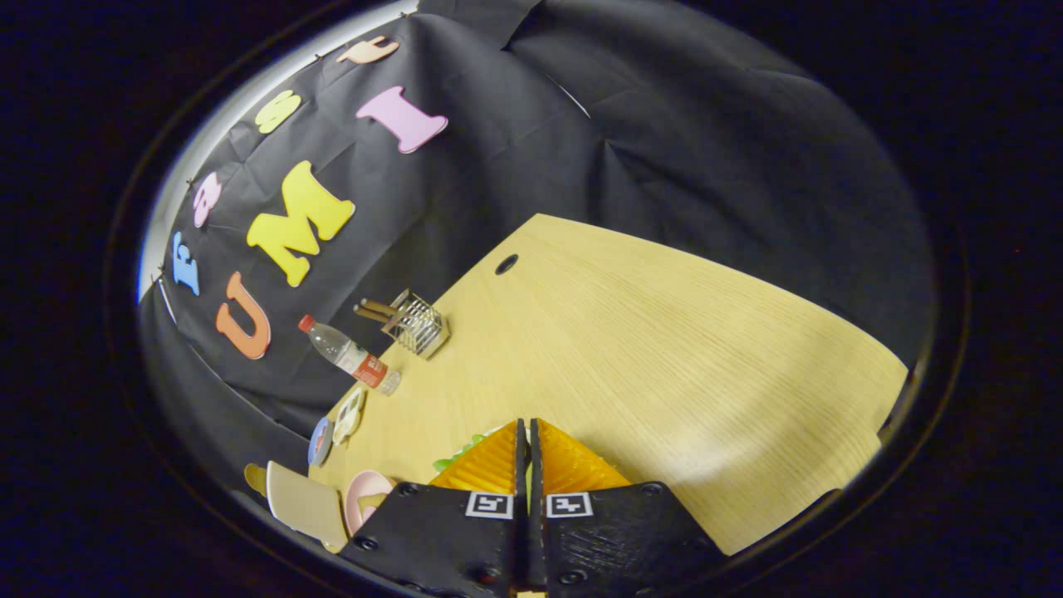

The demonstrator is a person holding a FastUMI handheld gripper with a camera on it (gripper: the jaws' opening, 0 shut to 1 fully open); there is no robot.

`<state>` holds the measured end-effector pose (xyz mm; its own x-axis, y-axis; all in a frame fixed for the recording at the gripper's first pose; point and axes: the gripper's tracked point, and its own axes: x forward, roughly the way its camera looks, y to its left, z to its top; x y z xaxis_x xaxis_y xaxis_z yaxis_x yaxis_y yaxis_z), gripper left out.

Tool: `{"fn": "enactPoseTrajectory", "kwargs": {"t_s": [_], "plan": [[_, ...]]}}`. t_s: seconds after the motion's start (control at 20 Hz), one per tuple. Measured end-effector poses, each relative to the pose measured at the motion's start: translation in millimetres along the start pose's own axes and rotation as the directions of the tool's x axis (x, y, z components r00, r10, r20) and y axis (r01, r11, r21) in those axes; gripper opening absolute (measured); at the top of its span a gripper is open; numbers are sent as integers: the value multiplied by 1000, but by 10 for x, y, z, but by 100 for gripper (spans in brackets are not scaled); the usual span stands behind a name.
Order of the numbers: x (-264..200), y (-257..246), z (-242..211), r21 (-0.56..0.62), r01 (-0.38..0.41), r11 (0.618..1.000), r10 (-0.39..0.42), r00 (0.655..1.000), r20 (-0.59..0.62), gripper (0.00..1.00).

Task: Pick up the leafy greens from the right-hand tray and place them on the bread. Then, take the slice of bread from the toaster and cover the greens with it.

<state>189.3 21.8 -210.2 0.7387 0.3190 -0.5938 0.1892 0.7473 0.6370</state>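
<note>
- While you are carrying the tongs [528, 432] tilted over the worktop [664, 365], their two orange fingers [486, 465] are standing almost together, with only a thin slit between them.
- You are seeing a bit of green, most likely the leafy greens [462, 453], peeking out just beside the left finger; whether both fingers are pinching a leaf is something I cannot tell, since the slit hides whatever sits inside.
- Judging by that green edge, you are working on the first step: lifting the greens and taking them toward the bread.
- Something pale is showing right behind the green, but it is too hidden to name as tray or bread.
- You are looking out over a bare stretch of wood ahead of the fingers, with a wire basket [418, 322] holding dark sticks and a lying-over water bottle [350, 355] well beyond them near the cloth wall.
- Small plates [365, 494] and a tan board [303, 502] are lying close to the left of the tongs.
- For the next move, you are needing to level the tongs, find the bread, hold the narrow grip until the leaf is above it, then widen the fingers gently.
</note>
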Motion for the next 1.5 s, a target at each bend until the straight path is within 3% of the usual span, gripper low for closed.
{"fn": "enactPoseTrajectory", "kwargs": {"t_s": [0.35, 0.8, 1.05, 1.5], "plan": [[-407, 639, 48, 5, -129, 992, 129, 991, 33, 0], [-666, 1382, -51, -46, -220, 974, 222, 974, 46, 0], [-702, 1955, -348, -60, -302, 951, 304, 953, 11, 0], [-464, 3022, -1367, -39, -450, 892, 441, 887, -137, 0]]}}
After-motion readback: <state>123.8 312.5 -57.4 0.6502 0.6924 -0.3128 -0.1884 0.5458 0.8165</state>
